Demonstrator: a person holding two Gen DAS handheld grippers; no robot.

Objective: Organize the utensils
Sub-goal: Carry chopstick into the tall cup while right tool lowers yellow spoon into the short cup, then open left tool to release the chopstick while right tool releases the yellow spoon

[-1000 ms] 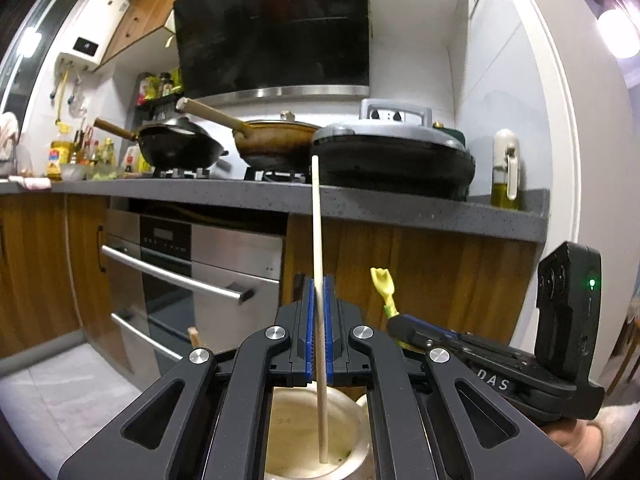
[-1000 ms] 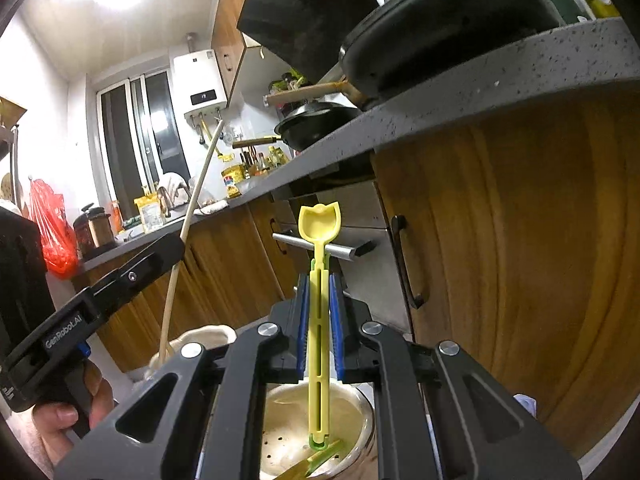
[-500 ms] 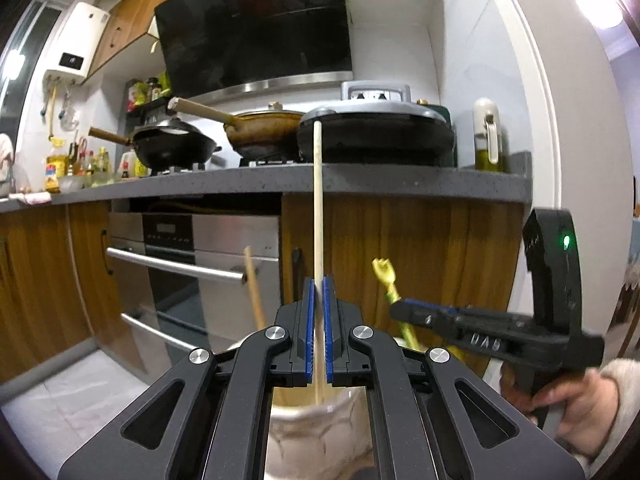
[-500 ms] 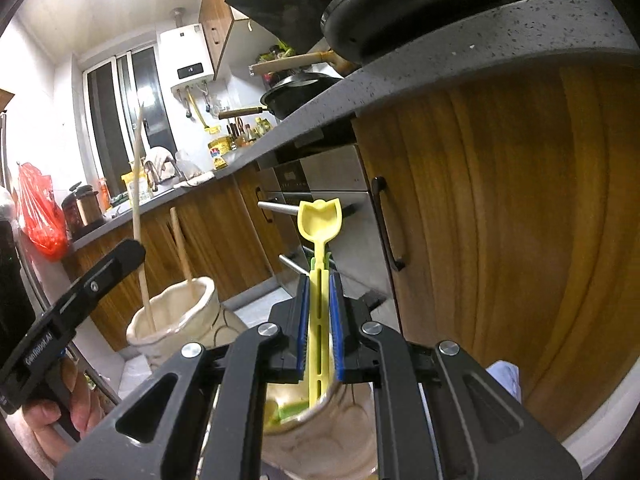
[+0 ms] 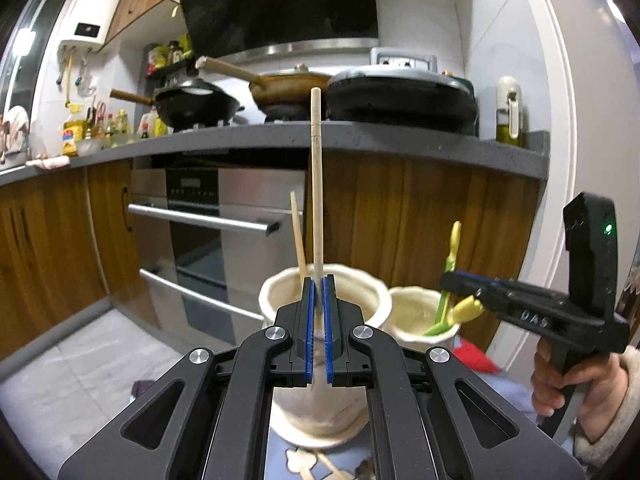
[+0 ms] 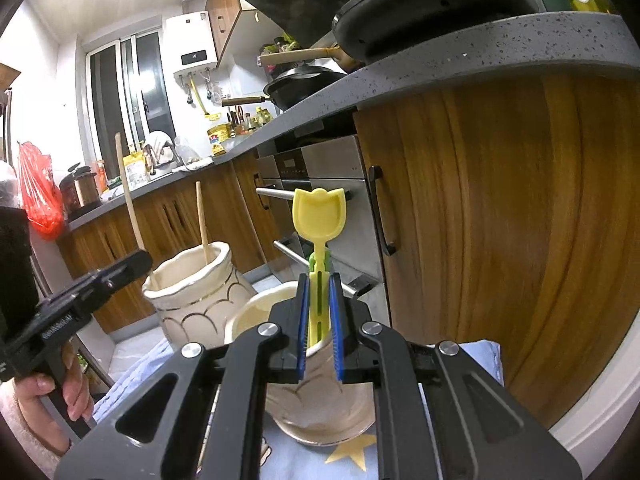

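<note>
My left gripper point(image 5: 317, 280) stands with a narrow gap around a long wooden chopstick point(image 5: 316, 184) standing in a cream ceramic jar point(image 5: 362, 292); whether it grips is unclear. A second wooden stick point(image 5: 297, 236) leans in that jar. My right gripper point(image 6: 319, 280) has its jaws parted around a yellow tulip-shaped spoon point(image 6: 318, 216) with a green piece, standing in a second cream jar point(image 6: 256, 312). The right gripper point(image 5: 448, 280) shows in the left wrist view beside the smaller jar point(image 5: 412, 312). The left gripper point(image 6: 136, 260) shows in the right wrist view.
Both jars stand on a blue cloth with stars point(image 6: 344, 456) on a low surface. Behind are wooden cabinets point(image 5: 420, 220), a steel oven point(image 5: 216, 216) and a grey counter point(image 5: 400, 136) with pans. Loose utensils point(image 5: 320, 468) lie by the jar's foot.
Both grippers have pulled back and up from the jars, which now show whole. The right jaws have opened around the yellow spoon. The left jaws have slackened slightly.
</note>
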